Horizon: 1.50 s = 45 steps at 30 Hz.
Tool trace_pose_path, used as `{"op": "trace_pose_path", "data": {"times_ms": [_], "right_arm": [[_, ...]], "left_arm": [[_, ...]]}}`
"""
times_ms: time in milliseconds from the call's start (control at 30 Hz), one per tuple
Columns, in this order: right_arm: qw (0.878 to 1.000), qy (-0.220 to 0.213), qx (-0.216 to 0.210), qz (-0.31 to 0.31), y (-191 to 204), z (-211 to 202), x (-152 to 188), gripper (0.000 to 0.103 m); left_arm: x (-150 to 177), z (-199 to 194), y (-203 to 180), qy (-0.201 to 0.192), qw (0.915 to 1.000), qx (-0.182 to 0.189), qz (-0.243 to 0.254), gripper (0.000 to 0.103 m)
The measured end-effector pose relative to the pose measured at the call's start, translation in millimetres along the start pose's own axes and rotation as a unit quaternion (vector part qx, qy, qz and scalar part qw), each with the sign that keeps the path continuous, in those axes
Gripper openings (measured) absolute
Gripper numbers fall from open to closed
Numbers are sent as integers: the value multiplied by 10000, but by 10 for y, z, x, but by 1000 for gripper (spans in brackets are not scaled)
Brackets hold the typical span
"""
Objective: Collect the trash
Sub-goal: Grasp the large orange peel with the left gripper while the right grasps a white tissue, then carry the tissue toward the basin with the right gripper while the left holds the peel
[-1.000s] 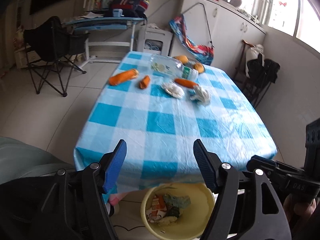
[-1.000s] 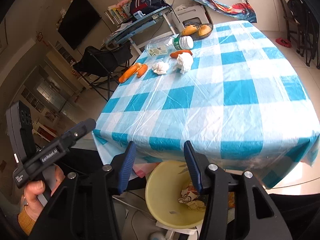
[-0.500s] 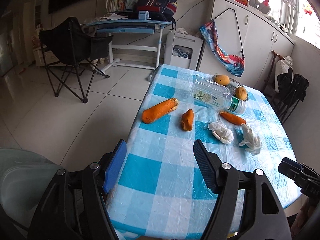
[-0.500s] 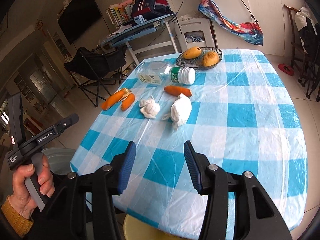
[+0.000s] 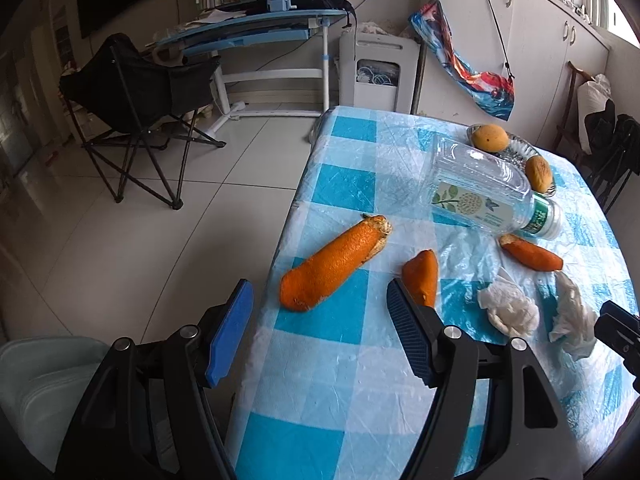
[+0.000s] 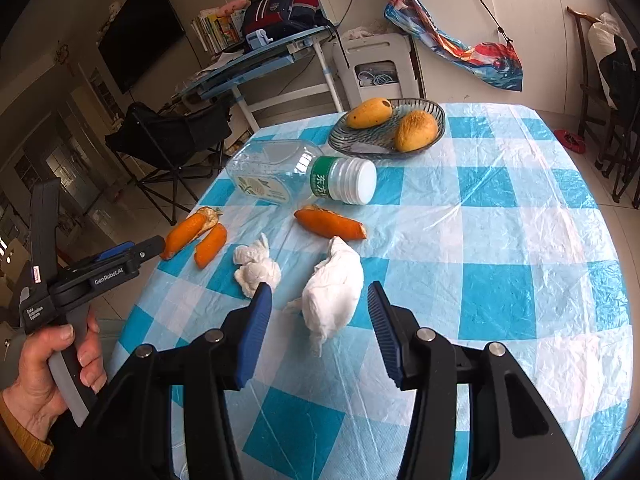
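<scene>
The tabletop (image 6: 500, 208), covered in a blue-and-white checked plastic cloth, carried three orange peel pieces (image 5: 332, 268) (image 5: 422, 276) (image 5: 534, 255) and two crumpled white tissues (image 6: 334, 288) (image 6: 256, 266). A clear plastic bottle (image 6: 296, 178) lay on its side near a glass dish (image 6: 360, 146) that held two yellow fruits (image 6: 370, 112).

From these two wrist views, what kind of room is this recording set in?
Most likely a lived-in home living or dining room: a checked-cloth table with a fruit dish, a wall television, and a study desk with books and a backpack.
</scene>
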State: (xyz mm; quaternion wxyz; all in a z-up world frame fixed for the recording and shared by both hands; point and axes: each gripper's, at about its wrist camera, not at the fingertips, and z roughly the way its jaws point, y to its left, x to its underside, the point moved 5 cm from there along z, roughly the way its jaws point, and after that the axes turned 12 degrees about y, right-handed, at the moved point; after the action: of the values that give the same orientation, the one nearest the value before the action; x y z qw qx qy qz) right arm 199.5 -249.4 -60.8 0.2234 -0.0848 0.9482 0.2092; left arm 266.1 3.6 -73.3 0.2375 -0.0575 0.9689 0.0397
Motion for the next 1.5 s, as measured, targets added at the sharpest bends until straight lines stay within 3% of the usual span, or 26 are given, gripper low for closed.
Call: {"op": "trace_pose_path", "data": {"times_ms": [300,400,467,633,767,867,1167,1500], "right_arm": [[9997,209,61,-86,-23,181,-91,49],[9994,333,65,-89,-43,247,-81,48],[9991,397,63,-139,-26,265,-61,42],[9985,459,-20,-294,49,238,10,23],[9984,447,-129,-319,106,173,68,19],[9984,406,-197,-345,149,98,129,19],[9982,302,-495,-139,127,-144,322,19],[9975,245,-669,-17,164,-310,520,19]], "left_arm": [[-187,438,-122,449,9982,-146,369,66],[-206,427,-183,447,9981,-9,415,52],[-196,405,-240,472,9976,72,492,37],[-82,326,-263,528,9971,292,456,24],[89,194,-140,689,9941,841,-21,23],[241,32,-126,587,9936,961,-59,23],[778,-399,-266,256,9937,1087,16,23],[1160,-647,-398,52,9943,1029,285,23]]}}
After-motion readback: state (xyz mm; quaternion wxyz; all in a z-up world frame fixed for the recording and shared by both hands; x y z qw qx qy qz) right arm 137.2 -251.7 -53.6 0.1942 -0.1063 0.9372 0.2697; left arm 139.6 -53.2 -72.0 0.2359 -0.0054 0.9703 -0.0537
